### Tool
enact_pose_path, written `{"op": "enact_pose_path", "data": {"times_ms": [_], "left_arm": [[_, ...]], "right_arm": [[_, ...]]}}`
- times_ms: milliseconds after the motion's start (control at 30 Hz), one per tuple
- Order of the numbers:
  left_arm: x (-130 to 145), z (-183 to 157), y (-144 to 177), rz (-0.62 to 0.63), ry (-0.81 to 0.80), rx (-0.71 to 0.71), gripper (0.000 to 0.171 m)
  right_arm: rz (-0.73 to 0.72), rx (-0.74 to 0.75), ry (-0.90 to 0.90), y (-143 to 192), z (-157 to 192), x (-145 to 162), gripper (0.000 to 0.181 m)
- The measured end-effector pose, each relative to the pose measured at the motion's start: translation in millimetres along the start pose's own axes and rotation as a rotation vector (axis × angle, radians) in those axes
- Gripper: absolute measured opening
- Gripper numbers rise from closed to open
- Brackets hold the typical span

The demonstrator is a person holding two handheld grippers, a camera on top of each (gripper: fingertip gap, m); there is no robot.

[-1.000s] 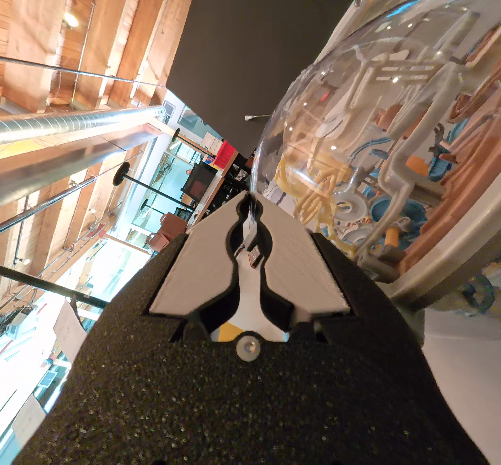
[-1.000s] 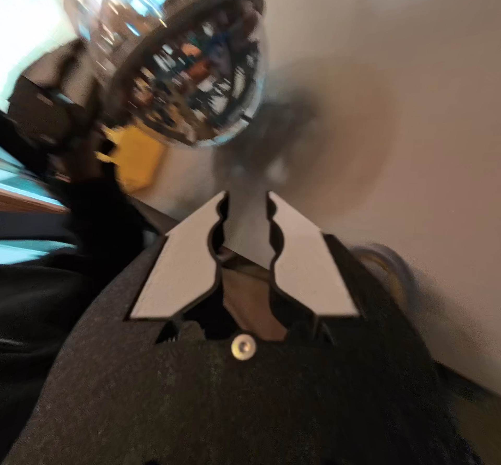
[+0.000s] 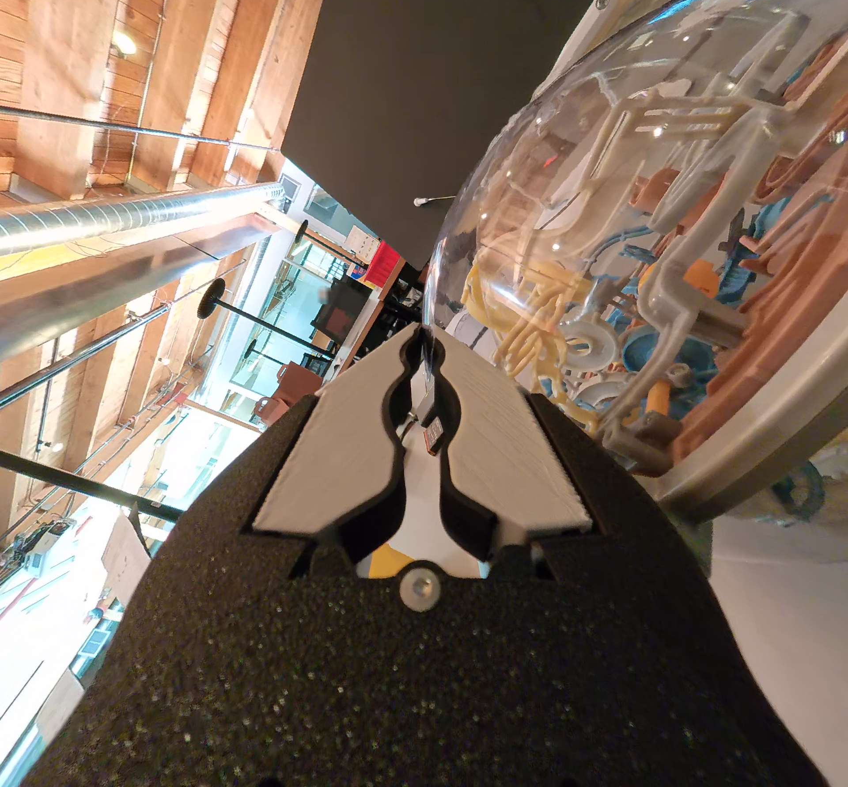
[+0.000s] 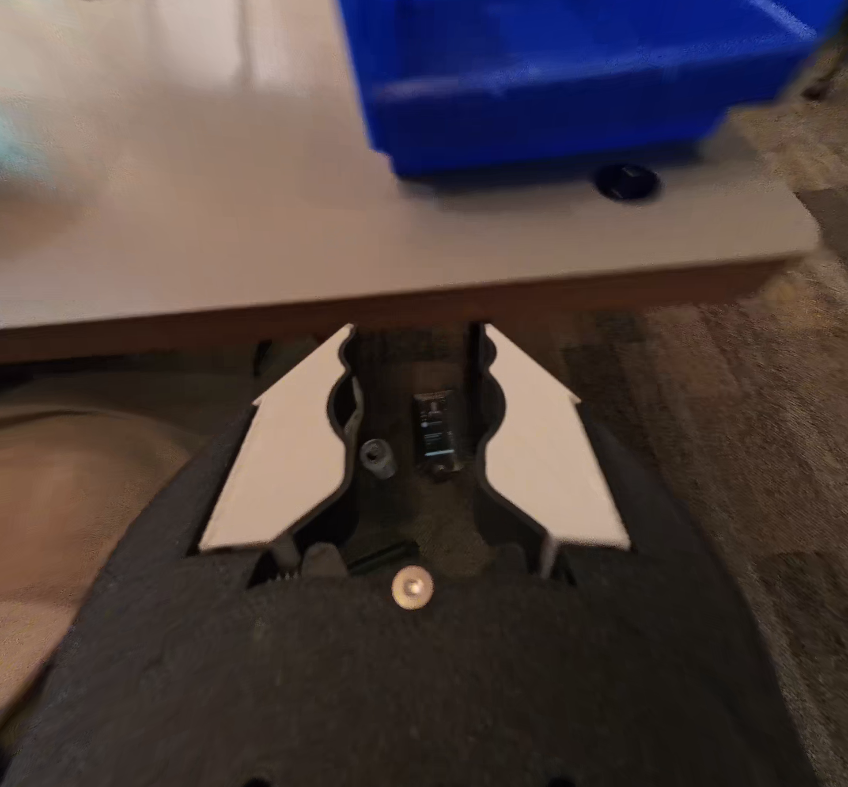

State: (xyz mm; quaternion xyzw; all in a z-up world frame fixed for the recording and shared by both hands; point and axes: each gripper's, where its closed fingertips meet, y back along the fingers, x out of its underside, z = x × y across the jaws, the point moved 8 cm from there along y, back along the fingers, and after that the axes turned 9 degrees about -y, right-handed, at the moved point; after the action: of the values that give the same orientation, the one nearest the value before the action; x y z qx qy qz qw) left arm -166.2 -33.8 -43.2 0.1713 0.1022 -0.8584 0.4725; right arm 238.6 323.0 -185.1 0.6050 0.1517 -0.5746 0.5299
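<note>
- The left gripper (image 3: 420,337) has its tips almost together at the near edge of the ball (image 3: 642,195). It looks clamped on that edge.
- The ball is high up, to the right of the left gripper, with the ceiling behind it.
- The ball is smooth and could slip, so I think a firm, steady squeeze is best.
- The ball is round, clear and shiny. Inside are thin plastic tracks in cream, blue and orange. A grey ring (image 3: 757,439) goes round it.
- The right gripper (image 4: 415,329) is wide apart and holds nothing. It is at the near edge of the surface (image 4: 206,214).
- A blue bin (image 4: 573,122) with hard, smooth walls sits far right on the surface.
- The carpet (image 4: 734,443) looks rough.
</note>
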Motion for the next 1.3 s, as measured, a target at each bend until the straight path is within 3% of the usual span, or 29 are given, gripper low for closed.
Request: {"op": "enact_pose_path", "data": {"times_ms": [67, 167, 267, 433, 633, 967, 1200, 1300], "left_arm": [[0.9, -1.1, 2.9, 0.007, 0.021, -0.006, 0.0], [1.6, -3.3, 6.2, 0.027, 0.048, -0.019, 0.0], [-2.7, -5.5, 6.4, 0.048, 0.04, -0.019, 0.0], [-12.8, -8.1, 1.6, 0.051, 0.077, -0.012, 0.0], [-18.0, -13.7, -4.3, 0.08, 0.171, -0.039, 0.0], [-11.1, -9.5, -20.5, 0.121, 0.165, 0.023, 0.0], [-4.5, -5.4, -34.2, 0.216, 0.258, 0.03, 0.0], [-1.0, -5.5, -35.4, 0.223, 0.29, 0.02, 0.0]], "right_arm": [[-0.037, 0.064, -0.016, -3.1, -42.3, 33.0, 0.051], [0.003, 0.179, 0.009, -20.4, -106.3, 106.4, 0.051], [0.172, 0.239, 0.001, -48.2, -160.8, 192.4, 0.051], [0.416, 0.213, -0.039, -109.2, -233.3, 312.9, 0.057], [0.752, 0.211, 0.18, -180.6, -295.9, 428.8, 0.057], [0.936, 0.148, 0.518, -281.6, -322.8, 502.9, 0.055], [1.097, 0.154, 0.698, -304.4, -335.9, 536.1, 0.054], [1.129, 0.105, 0.706, -304.3, -332.2, 538.3, 0.037]]}}
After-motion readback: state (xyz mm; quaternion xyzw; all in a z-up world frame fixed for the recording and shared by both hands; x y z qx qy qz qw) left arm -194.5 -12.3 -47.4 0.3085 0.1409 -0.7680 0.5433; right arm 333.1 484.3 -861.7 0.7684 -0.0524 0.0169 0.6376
